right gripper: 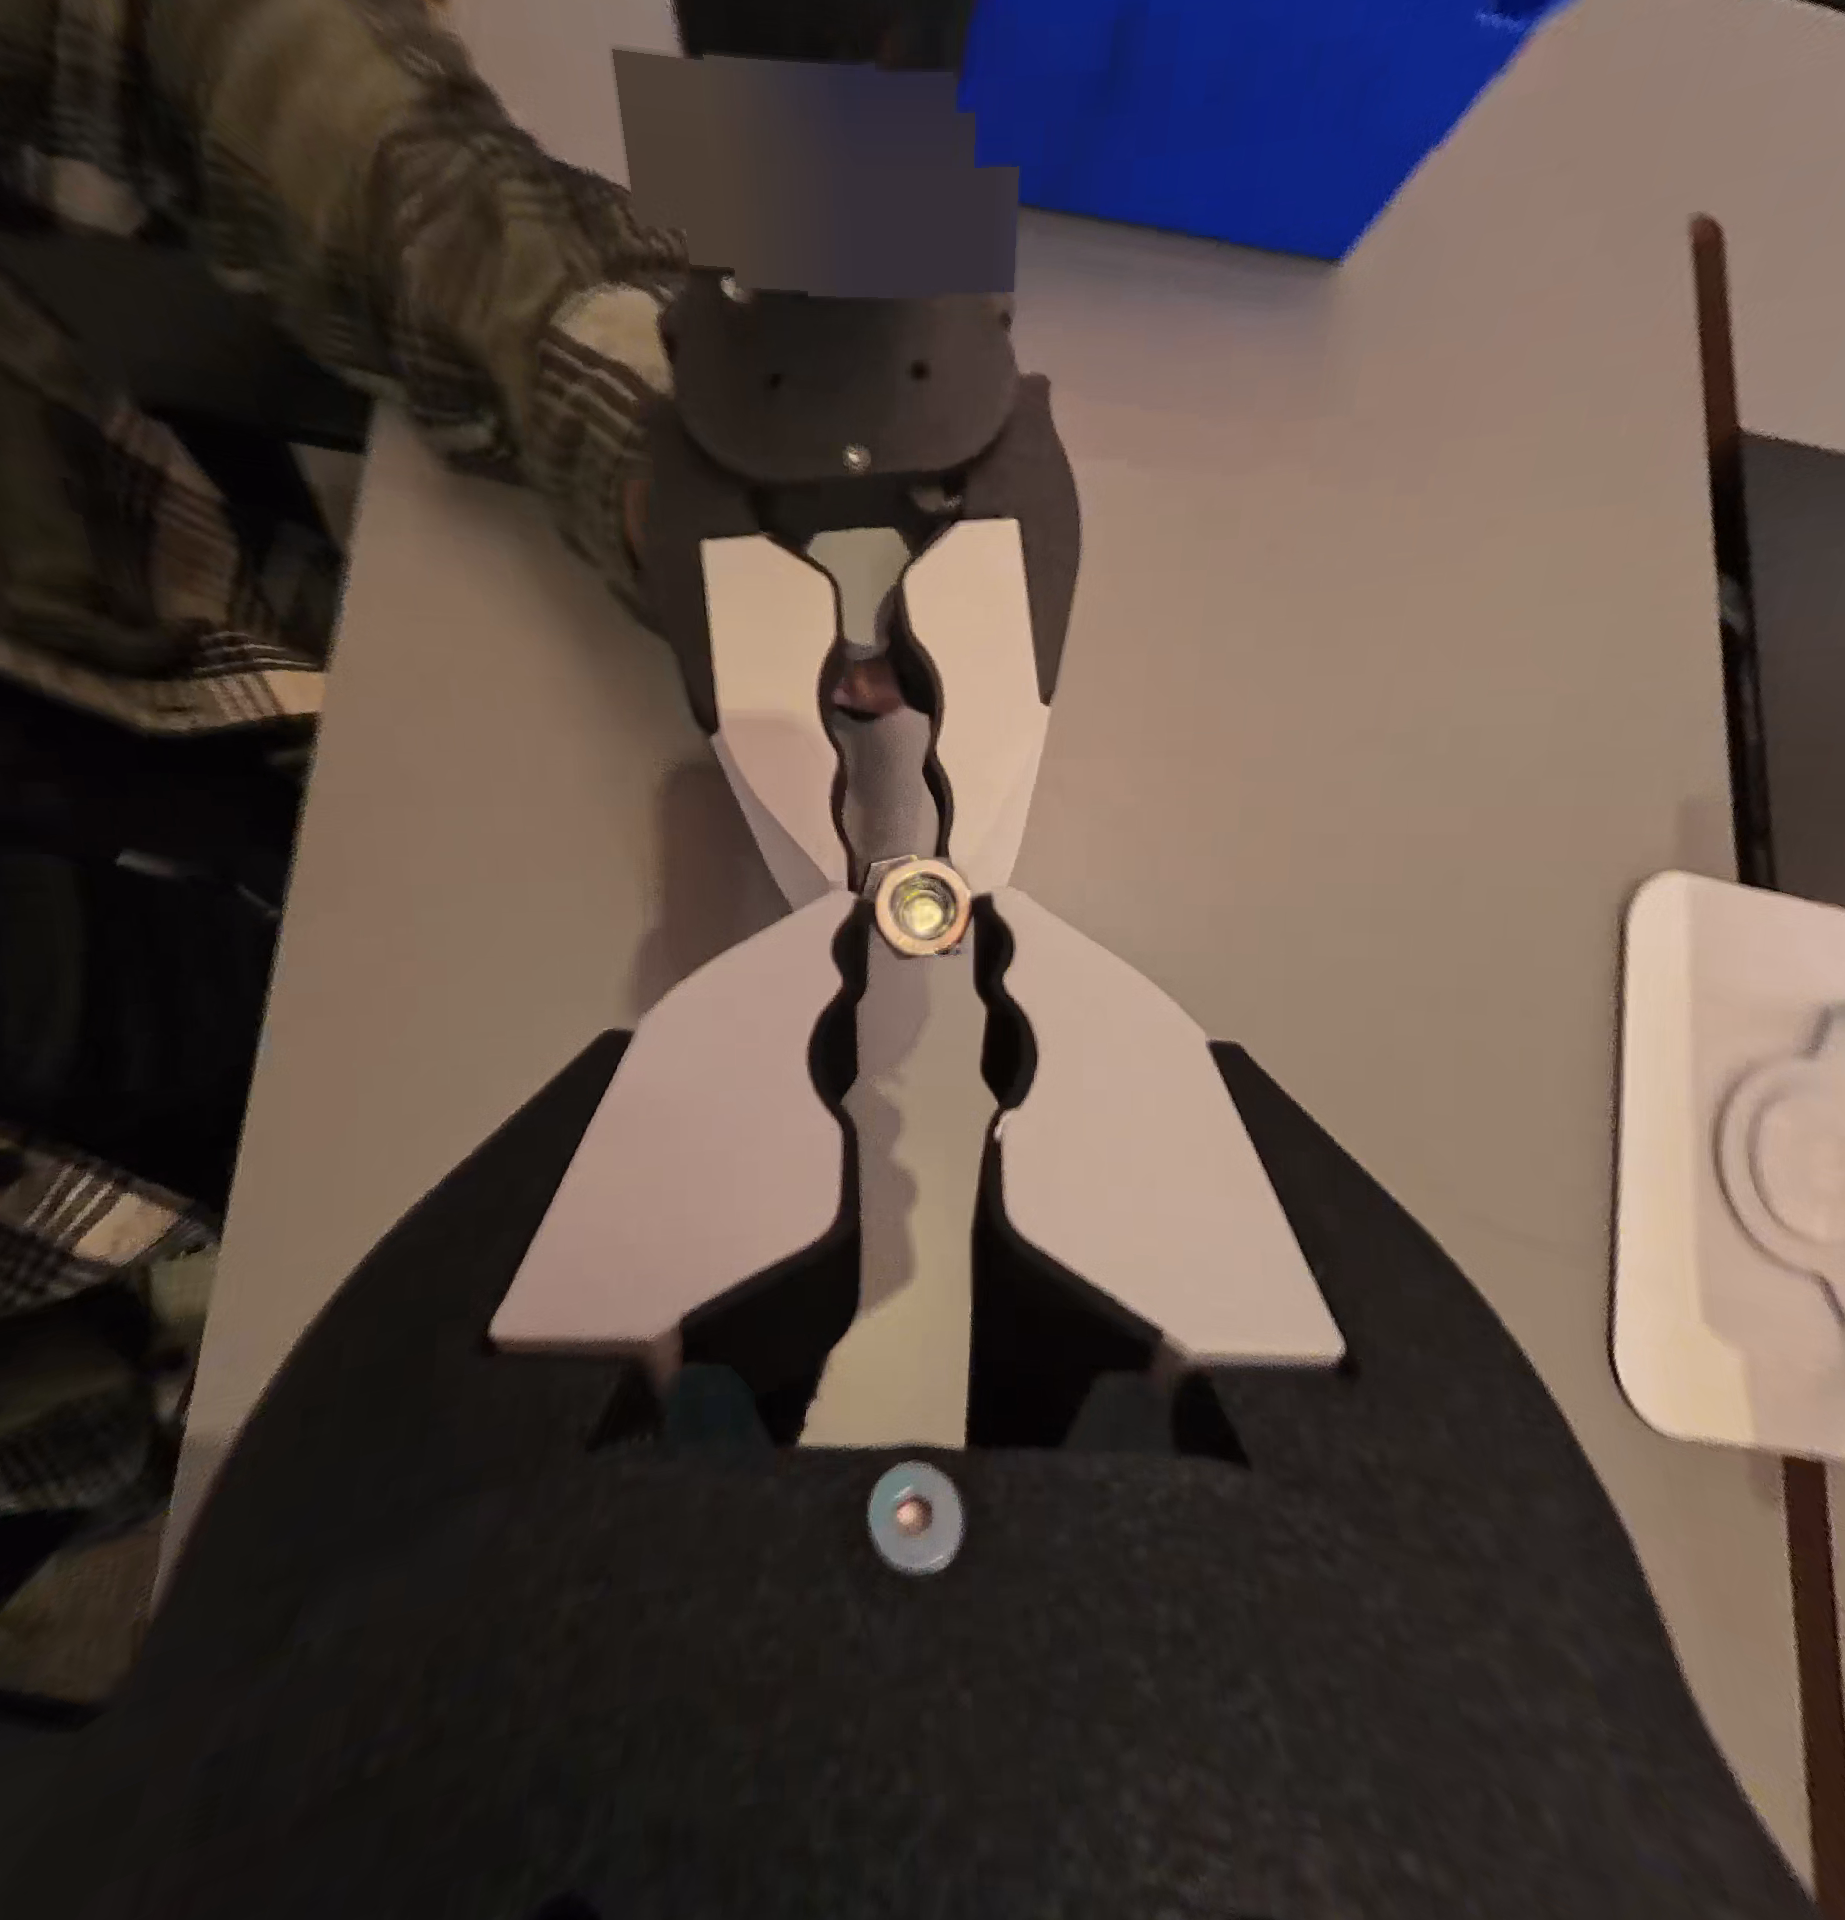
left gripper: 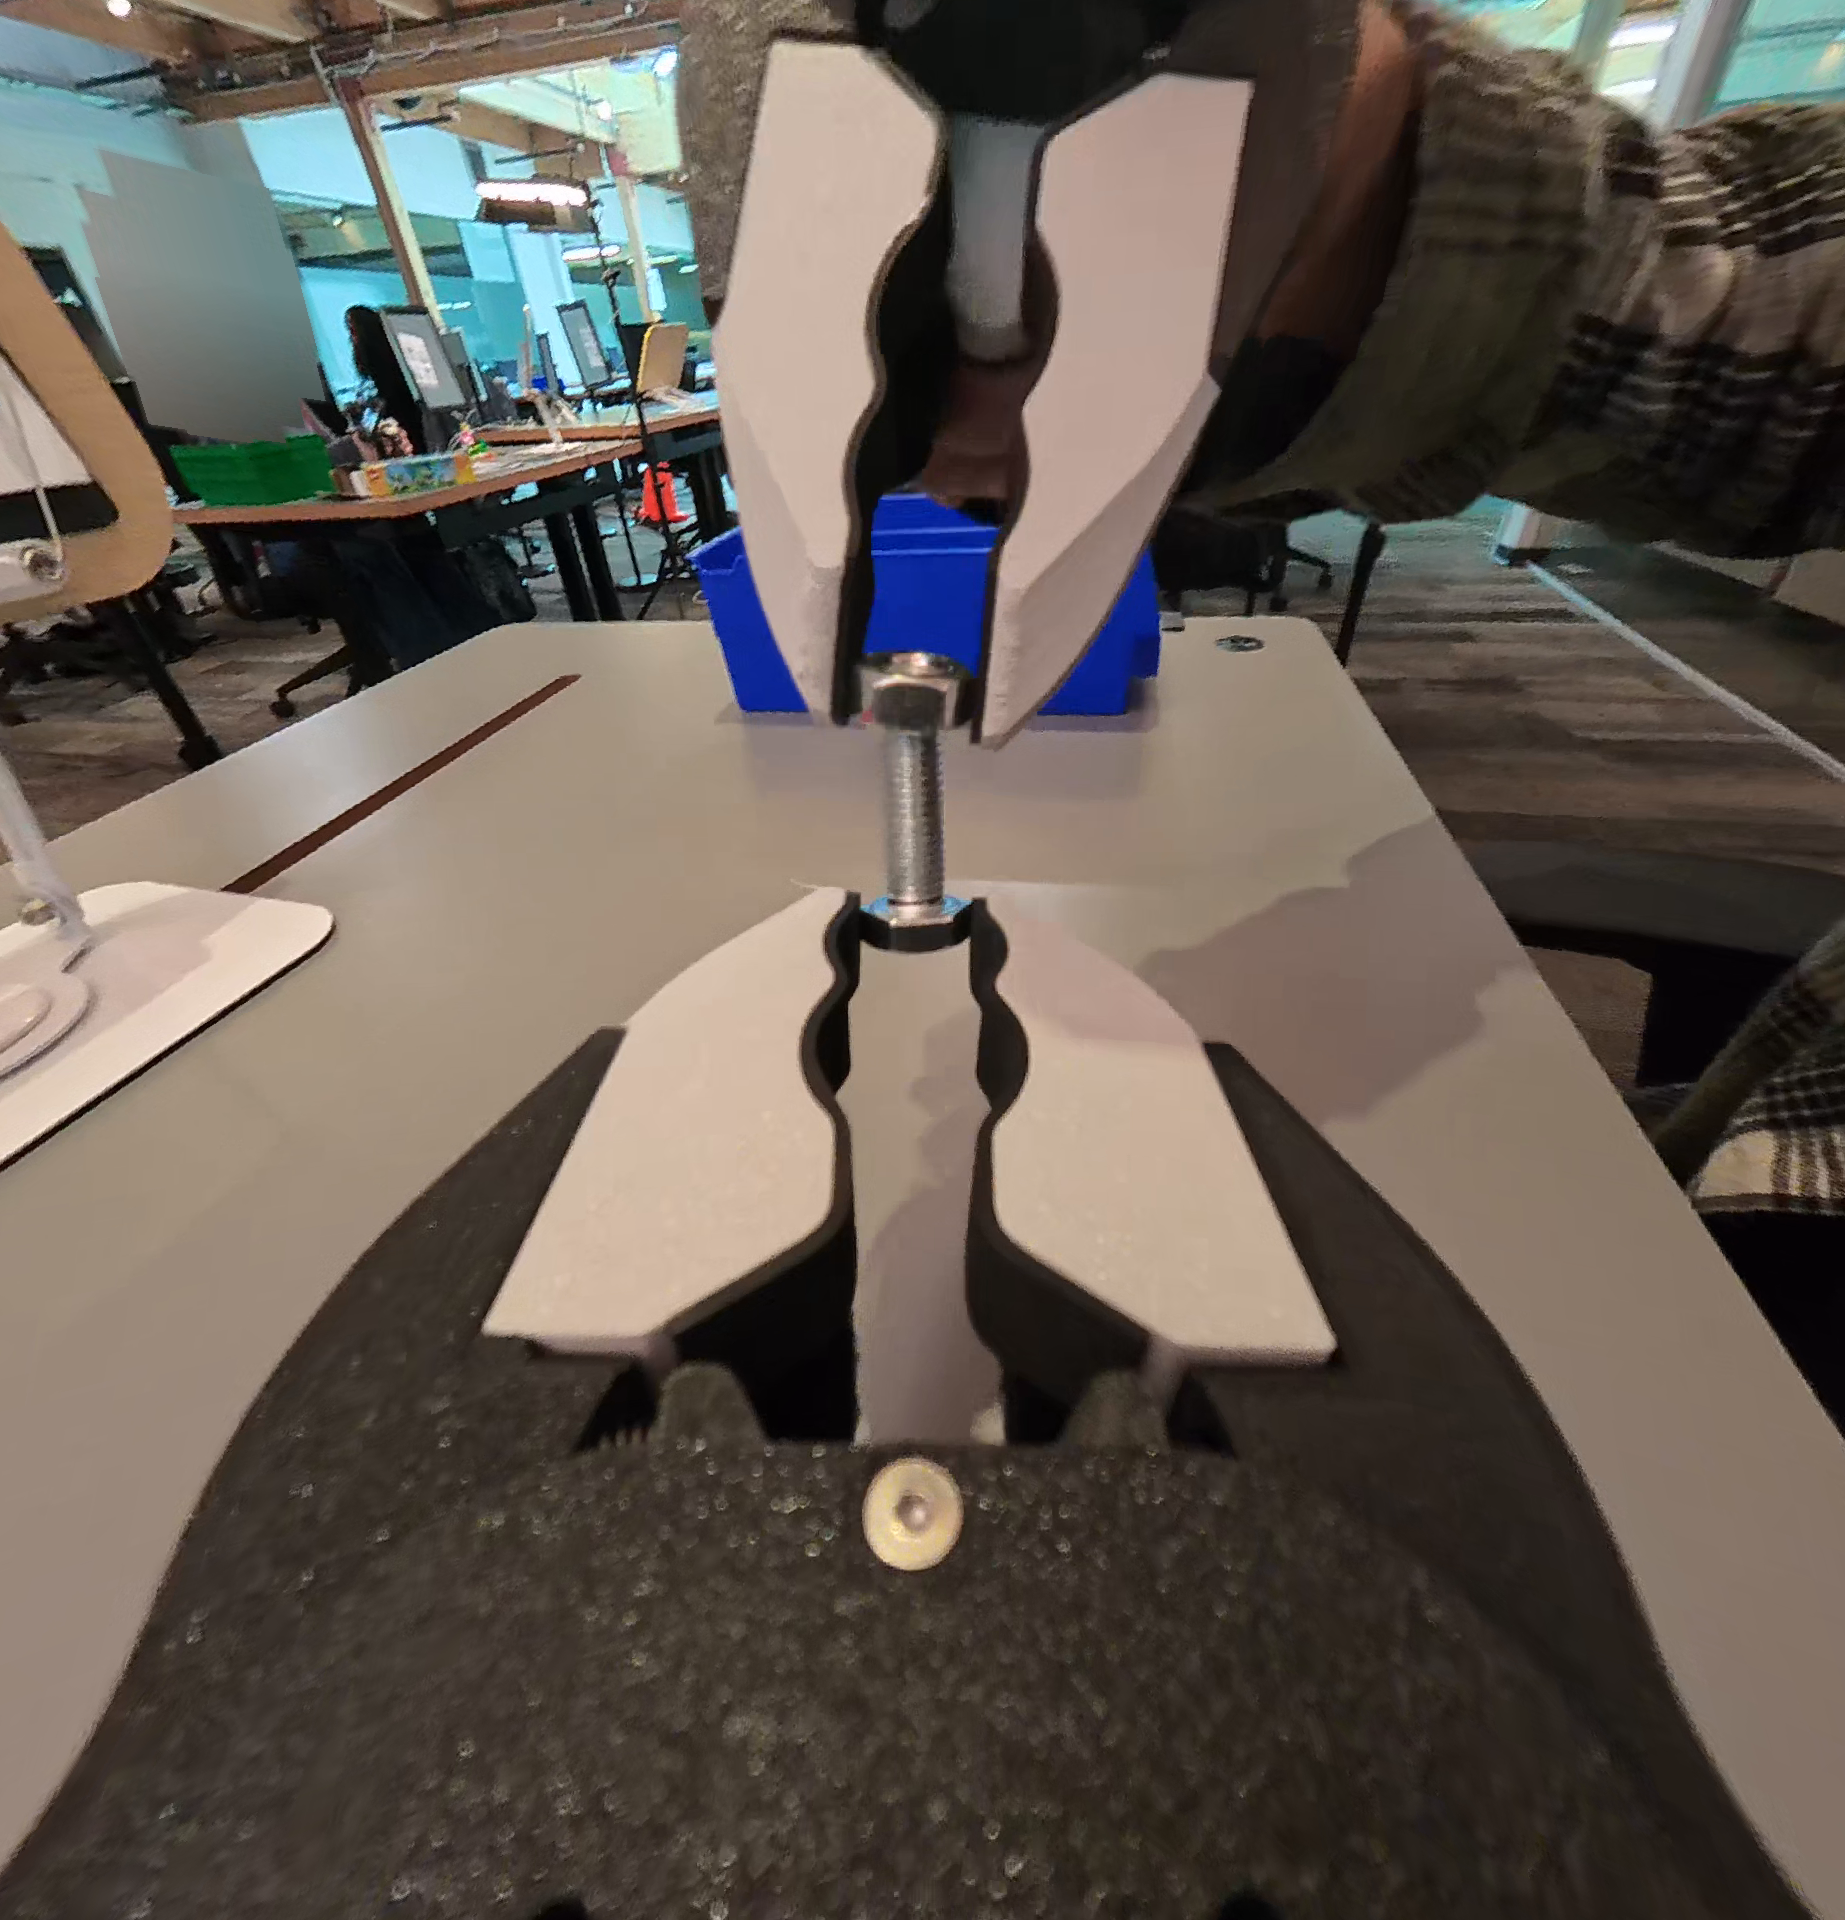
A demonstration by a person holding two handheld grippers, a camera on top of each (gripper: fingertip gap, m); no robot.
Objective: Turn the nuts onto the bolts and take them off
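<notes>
While your left tongs (left gripper: 913, 920) pinch the lower hex piece at the bottom of the bolt (left gripper: 916, 821), your right tongs (left gripper: 910, 707) come down from above and clamp the upper hex piece (left gripper: 910, 698), so the bolt stands upright in the air between them, above the grey desk (left gripper: 482, 935) and in front of the blue bin (left gripper: 1063, 613). Which hex piece is the nut and which the bolt's head cannot be told from these views. Both grips sit only at the very tips (a thin hold on smooth metal), so the main risk, as I judge it, is a slip: if you twist off the bolt's axis, the flats may skate out of one pair and the bolt may drop to the desk. Tilting one hand against the other could also bind the thread. The bolt is bright, zinc-coloured steel with a fully threaded shank bare between the two hex pieces; seen end-on from your right wrist, the hex outline (right gripper: 920, 906) shows a shiny round centre. A white stand base (left gripper: 118, 987) lies well apart.
</notes>
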